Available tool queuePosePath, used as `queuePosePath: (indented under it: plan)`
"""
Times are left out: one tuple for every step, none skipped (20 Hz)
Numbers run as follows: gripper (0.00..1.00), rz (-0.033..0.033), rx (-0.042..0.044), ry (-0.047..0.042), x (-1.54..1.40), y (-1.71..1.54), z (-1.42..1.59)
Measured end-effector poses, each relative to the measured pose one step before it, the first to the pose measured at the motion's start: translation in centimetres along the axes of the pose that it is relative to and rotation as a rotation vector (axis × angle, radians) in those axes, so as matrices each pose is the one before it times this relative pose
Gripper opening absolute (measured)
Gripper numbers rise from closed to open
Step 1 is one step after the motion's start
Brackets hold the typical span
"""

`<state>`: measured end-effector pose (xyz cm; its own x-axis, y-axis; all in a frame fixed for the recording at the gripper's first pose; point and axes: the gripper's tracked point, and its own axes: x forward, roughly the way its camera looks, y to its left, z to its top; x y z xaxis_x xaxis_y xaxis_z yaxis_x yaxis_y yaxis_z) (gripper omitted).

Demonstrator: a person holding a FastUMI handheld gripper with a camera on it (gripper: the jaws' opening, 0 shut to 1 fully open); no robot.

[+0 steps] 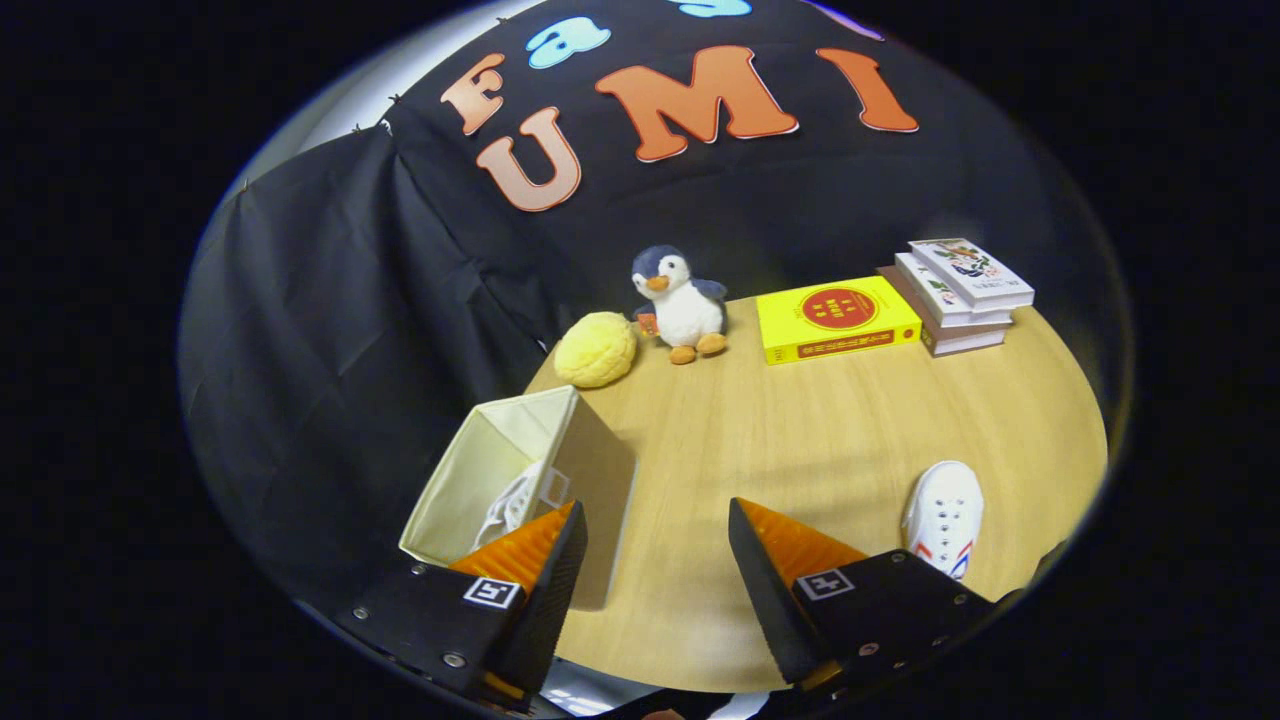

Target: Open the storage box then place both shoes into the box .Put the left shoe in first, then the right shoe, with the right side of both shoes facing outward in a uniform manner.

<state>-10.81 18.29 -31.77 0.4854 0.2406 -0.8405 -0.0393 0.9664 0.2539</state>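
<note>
White canvas shoe (945, 515) on table (800, 440): light, soft, likely crushable | grip heel collar | tool (655, 540) released, empty | box (500, 480) open, holding one shoe (510, 505).

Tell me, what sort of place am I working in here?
Likely a staged demo booth: a round wooden table against black cloth, with a toy penguin, books and an open box. Gripper open.
</note>
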Motion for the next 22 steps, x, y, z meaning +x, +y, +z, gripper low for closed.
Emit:
queuePosePath:
  plan:
    - [0.86,-0.02988,-0.00606,-0.00249,-0.53,-1.887,-0.366]
    - [0.87,-0.03121,-0.0013,0.00197,-0.619,-1.906,-0.536]
    - [0.87,-0.02834,-0.00054,0.00471,-0.549,-1.907,-0.664]
    - [0.87,-0.03622,0.00426,0.00752,-0.44,-1.875,-0.765]
    - [0.87,-0.03665,0.00671,0.01294,-0.335,-2.054,-0.863]
    - [0.87,-0.03288,0.00615,0.01169,-0.199,-1.852,-0.95]
    - [0.87,-0.03566,-0.00064,0.01163,-0.07,-1.96,-0.709]
    - [0.87,-0.03793,-0.00577,0.01233,-0.03,-1.868,-0.827]
    - [0.87,-0.03852,-0.01068,0.01448,-0.011,-1.791,-0.881]
    - [0.87,-0.04084,-0.01119,0.01664,0.228,-1.639,-0.921]
    - [0.87,-0.02476,-0.0112,0.02081,0.257,-1.276,-0.968]
    - [0.87,-0.02009,-0.00483,0.01987,0.349,-0.787,-0.89]
    - [0.87,-0.00503,-0.00017,0.01848,0.424,-0.494,-0.715]
    - [0.87,0.00165,0.0005,0.01479,0.447,-0.144,-0.46]
    - [0.86,0.00402,-0.00391,0.0186,0.591,-0.118,-0.62]
    - [0.83,-0.00139,-0.00873,0.0227,0.415,-0.101,-0.634]
    - [0.83,-0.00197,-0.01301,0.01361,0.553,-0.091,-0.366]
    - [0.81,-0.00163,-0.01242,0.02155,0.702,-0.029,-0.59]
    - [0.79,-0.00174,-0.00585,0.00964,0.265,-0.133,-0.192]
    - [0.78,-0.00636,-0.00277,0.00361,0.289,-0.248,-0.064]
    - [0.76,-0.00712,-0.00478,0.00834,0.447,-0.276,-0.129]
    - [0.73,-0.01344,-0.0063,0.00833,0.341,-0.486,-0.211]
